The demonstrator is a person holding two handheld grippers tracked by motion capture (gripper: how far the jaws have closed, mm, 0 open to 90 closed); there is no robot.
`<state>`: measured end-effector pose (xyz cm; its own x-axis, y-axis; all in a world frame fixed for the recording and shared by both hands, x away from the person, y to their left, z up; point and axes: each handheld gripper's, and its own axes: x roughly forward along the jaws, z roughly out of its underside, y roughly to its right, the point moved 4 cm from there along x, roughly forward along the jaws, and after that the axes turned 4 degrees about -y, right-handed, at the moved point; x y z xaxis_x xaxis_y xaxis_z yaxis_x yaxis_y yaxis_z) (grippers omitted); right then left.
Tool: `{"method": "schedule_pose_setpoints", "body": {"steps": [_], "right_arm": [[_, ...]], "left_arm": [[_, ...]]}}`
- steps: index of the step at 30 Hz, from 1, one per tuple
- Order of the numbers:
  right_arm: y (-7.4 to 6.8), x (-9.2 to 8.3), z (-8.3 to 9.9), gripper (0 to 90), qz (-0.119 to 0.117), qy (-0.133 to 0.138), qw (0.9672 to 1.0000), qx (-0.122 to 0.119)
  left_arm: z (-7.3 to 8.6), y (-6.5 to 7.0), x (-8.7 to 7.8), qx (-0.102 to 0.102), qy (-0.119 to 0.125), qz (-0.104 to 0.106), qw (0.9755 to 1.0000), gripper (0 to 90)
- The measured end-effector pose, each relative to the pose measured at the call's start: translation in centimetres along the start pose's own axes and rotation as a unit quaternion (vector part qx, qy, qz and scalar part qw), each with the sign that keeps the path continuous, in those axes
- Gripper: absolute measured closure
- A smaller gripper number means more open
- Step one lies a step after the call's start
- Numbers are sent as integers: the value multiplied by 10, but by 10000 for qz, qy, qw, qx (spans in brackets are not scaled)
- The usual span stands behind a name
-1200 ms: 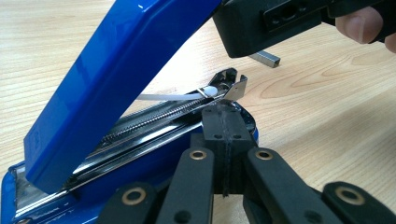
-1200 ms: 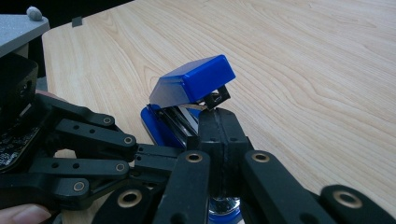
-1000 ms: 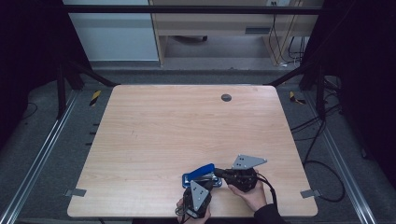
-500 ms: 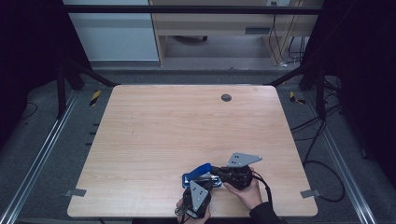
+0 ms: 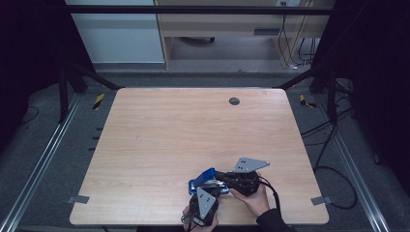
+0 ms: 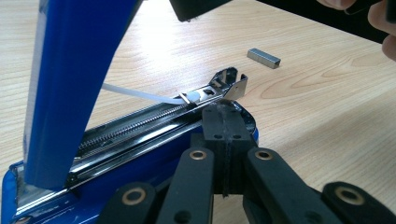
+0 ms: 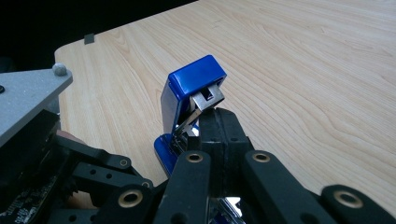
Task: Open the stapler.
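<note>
A blue stapler (image 5: 202,177) lies near the table's front edge with its lid (image 6: 70,84) swung up and its metal magazine (image 6: 154,122) bared. My left gripper (image 5: 205,192) comes from the front; its shut jaws (image 6: 225,112) rest tip-down on the stapler's base beside the magazine, with nothing between them. My right gripper (image 5: 220,177) reaches in from the right. Its shut jaws (image 7: 218,119) touch the metal front of the raised lid (image 7: 189,91). A short strip of staples (image 6: 264,58) lies loose on the wood just beyond the stapler's nose.
The wooden table (image 5: 193,125) has a dark round grommet (image 5: 234,101) near its far edge. Metal frame rails run along both sides, and cables trail on the floor to the right. The left gripper's grey plate (image 7: 28,98) sits close beside the right gripper.
The right gripper has shifted slightly left, closer to the stapler. The left gripper and the stapler's base have kept their place.
</note>
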<state>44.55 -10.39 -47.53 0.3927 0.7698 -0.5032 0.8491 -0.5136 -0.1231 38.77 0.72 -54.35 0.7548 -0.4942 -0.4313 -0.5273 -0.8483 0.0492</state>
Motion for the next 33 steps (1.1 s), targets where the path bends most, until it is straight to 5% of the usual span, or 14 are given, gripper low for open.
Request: {"method": "schedule_pose_setpoints", "body": {"steps": [33], "right_arm": [[-11, 16, -19, 900, -230, 143, 9996, 32]], "left_arm": [[1, 1, 0, 54, 38, -61, 10000, 900]]}}
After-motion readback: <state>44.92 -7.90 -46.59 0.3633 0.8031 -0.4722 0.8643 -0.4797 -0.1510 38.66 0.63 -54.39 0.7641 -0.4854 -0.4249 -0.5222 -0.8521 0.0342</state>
